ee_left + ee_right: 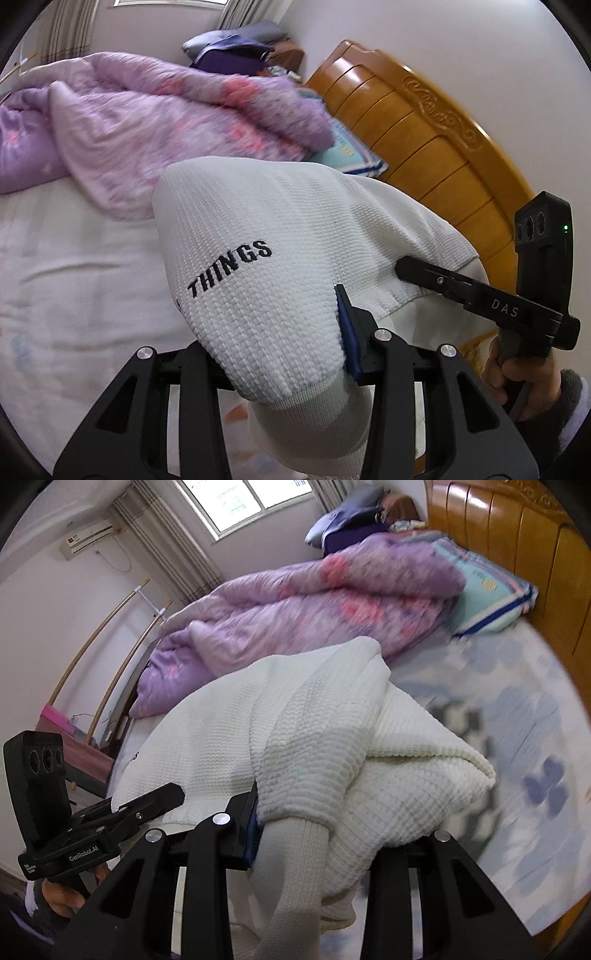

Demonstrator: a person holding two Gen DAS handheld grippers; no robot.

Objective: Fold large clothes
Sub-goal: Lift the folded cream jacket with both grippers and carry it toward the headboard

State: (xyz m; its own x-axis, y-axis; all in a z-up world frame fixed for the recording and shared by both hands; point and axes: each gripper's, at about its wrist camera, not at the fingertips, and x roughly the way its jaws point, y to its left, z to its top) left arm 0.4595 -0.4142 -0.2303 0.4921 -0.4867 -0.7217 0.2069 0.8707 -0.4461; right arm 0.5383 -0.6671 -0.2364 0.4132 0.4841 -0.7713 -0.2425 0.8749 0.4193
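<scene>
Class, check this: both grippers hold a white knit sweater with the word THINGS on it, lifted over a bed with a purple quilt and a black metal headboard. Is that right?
Not quite. The headboard is orange-brown carved wood, not black metal, as the left wrist view shows. The rest stands: the left gripper and right gripper hold the white knit sweater, above the bed with the purple quilt.

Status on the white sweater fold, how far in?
Done: both tools have a grip. The left tool is shut on the white waffle-knit sweater near its ribbed hem, and the right tool is shut on it at a ribbed cuff.
In hand: the sweater hangs bunched over the pale bedsheet.
Left: no flat fold shows yet; laying it out and folding remain.
</scene>
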